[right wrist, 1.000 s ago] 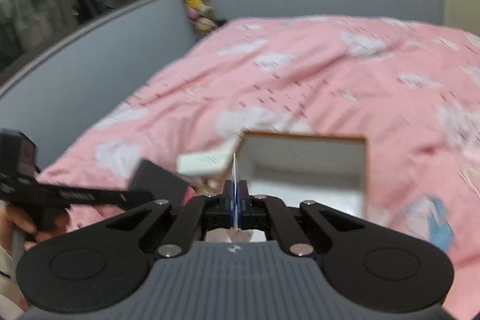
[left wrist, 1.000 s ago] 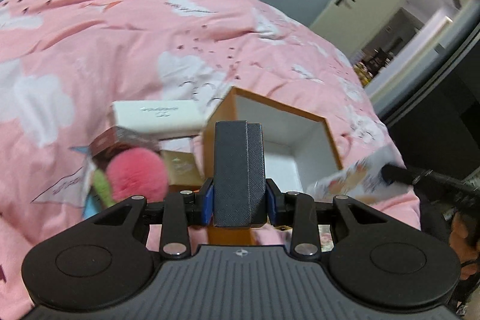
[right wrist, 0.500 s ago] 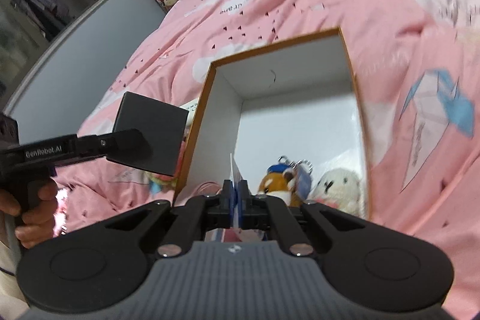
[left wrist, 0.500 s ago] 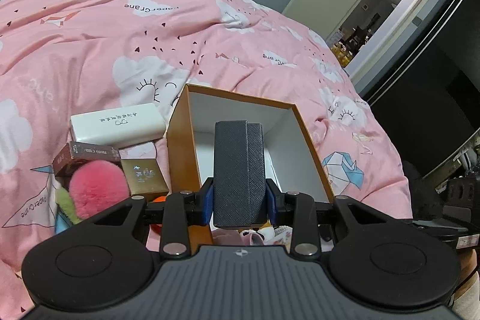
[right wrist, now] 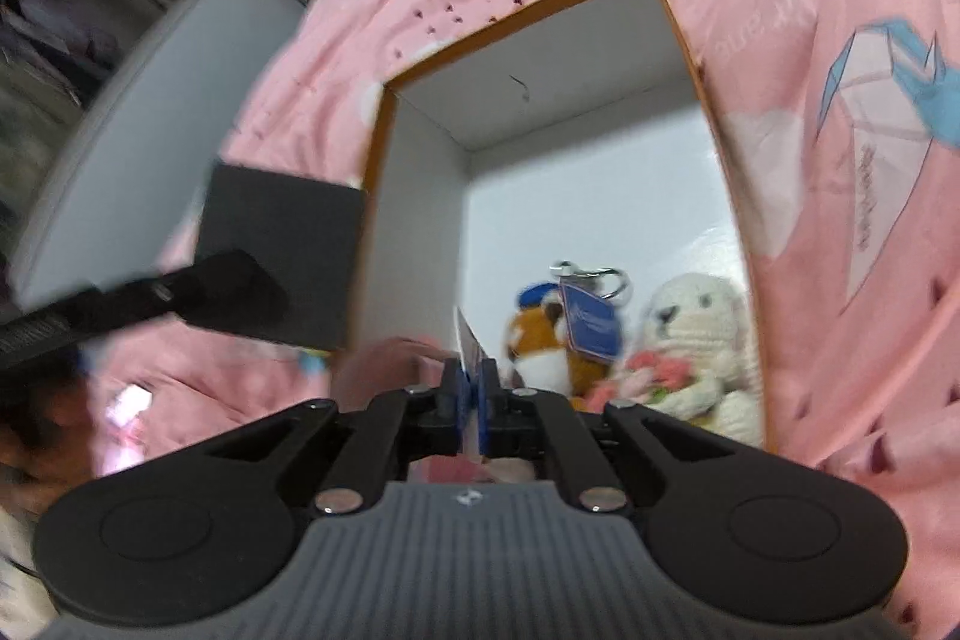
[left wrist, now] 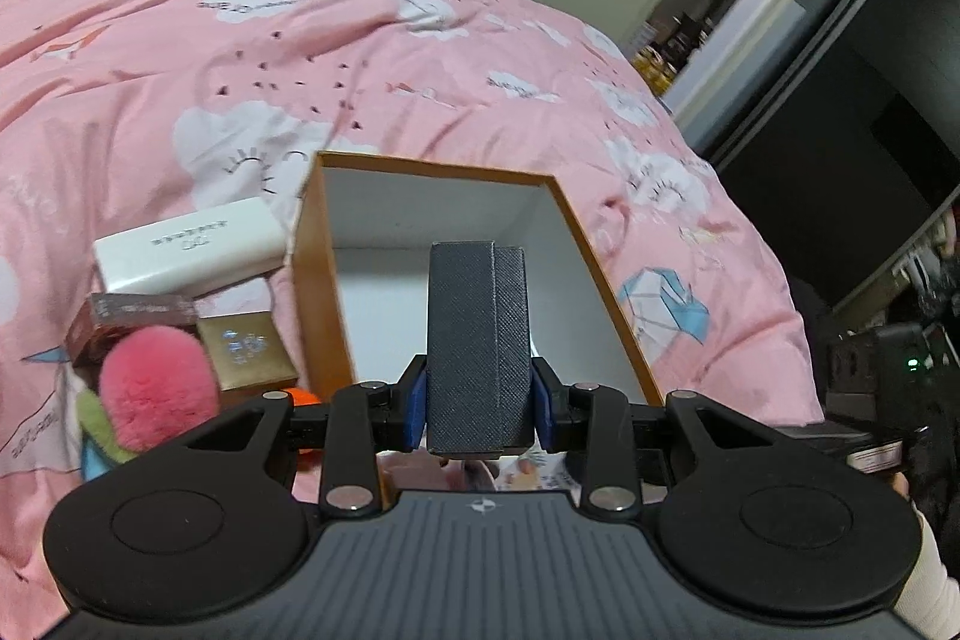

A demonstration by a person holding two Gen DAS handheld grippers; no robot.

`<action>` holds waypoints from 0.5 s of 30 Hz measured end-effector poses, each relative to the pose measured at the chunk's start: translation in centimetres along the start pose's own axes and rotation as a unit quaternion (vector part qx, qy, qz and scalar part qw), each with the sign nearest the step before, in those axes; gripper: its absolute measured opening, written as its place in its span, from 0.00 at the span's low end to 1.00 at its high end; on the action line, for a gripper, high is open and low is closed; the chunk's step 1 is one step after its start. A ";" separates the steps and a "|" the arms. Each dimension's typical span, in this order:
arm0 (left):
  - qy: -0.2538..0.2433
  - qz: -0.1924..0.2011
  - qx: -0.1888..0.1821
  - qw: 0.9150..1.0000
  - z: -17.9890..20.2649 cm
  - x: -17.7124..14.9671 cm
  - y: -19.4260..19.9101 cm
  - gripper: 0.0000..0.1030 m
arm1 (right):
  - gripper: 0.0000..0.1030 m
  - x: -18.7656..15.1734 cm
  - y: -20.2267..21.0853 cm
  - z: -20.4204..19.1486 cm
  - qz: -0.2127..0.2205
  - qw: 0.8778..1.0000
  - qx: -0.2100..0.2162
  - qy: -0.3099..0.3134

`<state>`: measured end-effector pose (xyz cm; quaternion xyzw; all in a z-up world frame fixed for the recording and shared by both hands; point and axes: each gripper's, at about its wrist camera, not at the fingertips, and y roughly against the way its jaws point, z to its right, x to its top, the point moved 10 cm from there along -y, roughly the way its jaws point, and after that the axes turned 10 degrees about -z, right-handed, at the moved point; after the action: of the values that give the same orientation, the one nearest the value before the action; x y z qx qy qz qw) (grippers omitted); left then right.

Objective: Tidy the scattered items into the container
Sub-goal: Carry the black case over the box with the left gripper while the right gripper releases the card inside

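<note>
An open box (left wrist: pixel 312 250) with orange sides and a white inside lies on the pink bed; it also shows in the right wrist view (right wrist: pixel 378 142). My left gripper (left wrist: pixel 478 403) is shut on a dark grey textured case (left wrist: pixel 477 340), held over the box's near edge. That case shows in the right wrist view (right wrist: pixel 282 244), left of the box. My right gripper (right wrist: pixel 472 397) is shut on a thin flat card (right wrist: pixel 468 340) above the box. Inside lie an orange plush keychain (right wrist: pixel 540 340) and a white knitted plush (right wrist: pixel 696 334).
Left of the box lie a white carton (left wrist: pixel 186 250), a brown carton (left wrist: pixel 138 310), a gold box (left wrist: pixel 246 349) and a pink pompom (left wrist: pixel 159 391). The pink duvet (left wrist: pixel 240 58) spreads all round. A door and dark doorway stand at the far right.
Both grippers have moved closer over the box. The right wrist view now looks further down into it, so the plush toys appear larger. Both grips are unchanged.
</note>
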<state>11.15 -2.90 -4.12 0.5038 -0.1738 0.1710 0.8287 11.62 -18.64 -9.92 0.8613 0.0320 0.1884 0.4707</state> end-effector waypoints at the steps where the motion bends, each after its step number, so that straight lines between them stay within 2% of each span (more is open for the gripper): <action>1: -0.002 -0.005 0.001 1.000 0.2 0.0 -0.2 0.37 | 0.02 -0.3 -0.6 0.1 -0.009 1.000 -0.008 0.005; 3: -0.006 -0.012 0.005 1.000 0.4 -0.1 -0.6 0.37 | 0.03 -0.9 -1.4 -0.4 -0.023 1.000 -0.005 0.014; 7: -0.008 -0.018 0.015 1.000 0.3 -0.3 -0.9 0.37 | 0.03 -1.2 -1.5 -1.9 -0.027 0.998 -0.024 0.056; 10: -0.007 -0.021 0.018 1.000 0.0 -0.3 -1.0 0.37 | 0.04 -2.0 -2.0 -3.1 -0.047 0.994 -0.037 0.094; 15: -0.007 -0.023 0.018 1.000 -0.1 -0.3 -1.2 0.37 | 0.06 -2.5 -2.5 -3.2 -0.070 0.988 -0.051 0.125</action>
<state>11.46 -3.38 -5.20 0.5239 -0.1648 0.1513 0.8219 8.47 -15.26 -11.19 0.8016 0.1407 0.2622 0.5185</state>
